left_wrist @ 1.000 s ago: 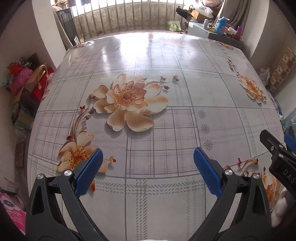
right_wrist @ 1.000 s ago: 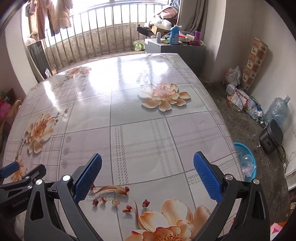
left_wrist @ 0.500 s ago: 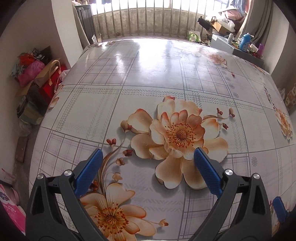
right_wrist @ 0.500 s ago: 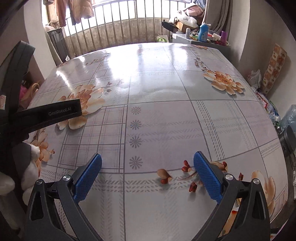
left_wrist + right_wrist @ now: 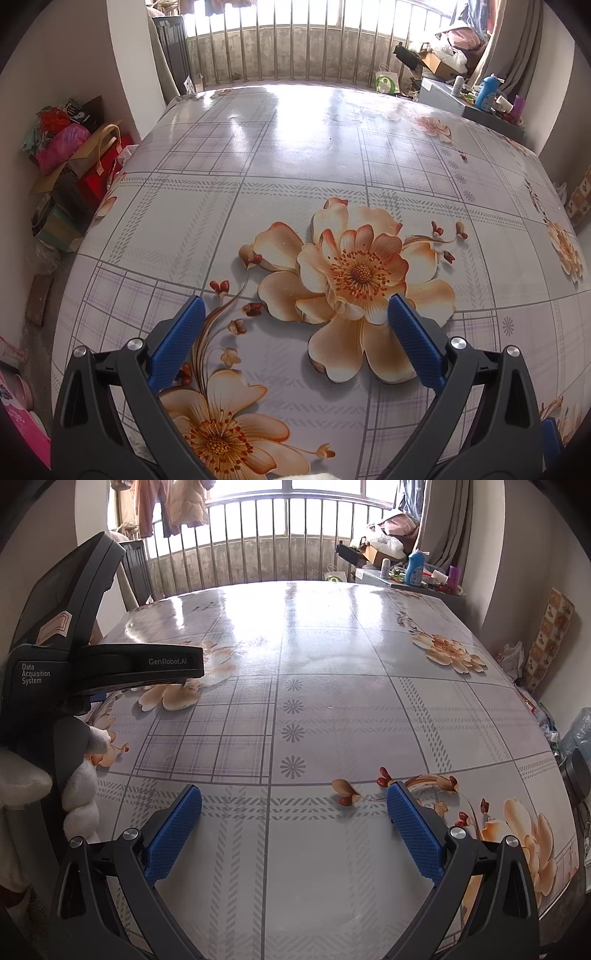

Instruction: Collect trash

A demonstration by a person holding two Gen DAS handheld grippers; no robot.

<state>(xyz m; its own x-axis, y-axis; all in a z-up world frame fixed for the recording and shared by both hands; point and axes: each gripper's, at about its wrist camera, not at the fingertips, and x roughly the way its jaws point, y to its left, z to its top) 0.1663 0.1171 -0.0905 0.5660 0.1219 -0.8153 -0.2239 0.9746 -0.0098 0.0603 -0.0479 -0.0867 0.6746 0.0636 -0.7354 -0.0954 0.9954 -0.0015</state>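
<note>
My left gripper (image 5: 293, 314) stands open over a large table (image 5: 295, 155) covered in a glossy flower-print cloth, with nothing between its blue pads. My right gripper (image 5: 293, 805) is open too, above the same table (image 5: 332, 664), and holds nothing. The body of the left gripper (image 5: 107, 664) shows at the left of the right wrist view, held by a hand in a fluffy white sleeve (image 5: 79, 797). A blue tip of the right gripper (image 5: 551, 435) peeks in at the lower right of the left wrist view. No trash shows on the tabletop in either view.
Bags and boxes (image 5: 70, 166) are piled on the floor left of the table. A low cabinet with bottles (image 5: 484, 96) stands at the far right corner. A barred railing (image 5: 288, 48) runs behind. Plastic bags (image 5: 511, 657) and a dark appliance (image 5: 576, 775) lie on the floor right of the table.
Both grippers have swung left across the table. The right wrist view now faces the table's middle, with the left gripper's body at its left. Both stay open.
</note>
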